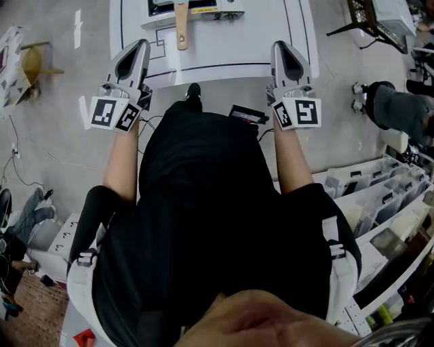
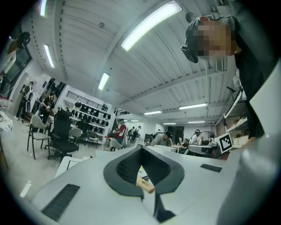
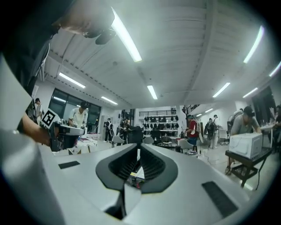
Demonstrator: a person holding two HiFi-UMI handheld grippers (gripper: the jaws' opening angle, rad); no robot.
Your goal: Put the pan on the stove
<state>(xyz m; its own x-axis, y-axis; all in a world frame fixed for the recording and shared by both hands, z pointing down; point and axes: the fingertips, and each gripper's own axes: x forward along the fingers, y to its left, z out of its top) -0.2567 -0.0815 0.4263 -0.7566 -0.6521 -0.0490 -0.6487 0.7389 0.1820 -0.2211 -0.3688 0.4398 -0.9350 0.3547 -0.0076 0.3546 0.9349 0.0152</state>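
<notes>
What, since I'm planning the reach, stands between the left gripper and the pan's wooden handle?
Nothing visible does: only the white table surface lies between the left gripper and the wooden handle.

Head view. White rectangular worktop (image 1: 224, 47) marked with thin black lines, at 12 o'clock. On its far edge, a white box-shaped appliance (image 1: 224, 10) with a yellow label. A pale wooden handle (image 1: 181, 27) runs from the appliance toward 6 o'clock; contact with the worktop cannot be told. Grey concrete floor (image 1: 61, 129): thin black cables (image 1: 15, 162) at 9 o'clock.
</notes>
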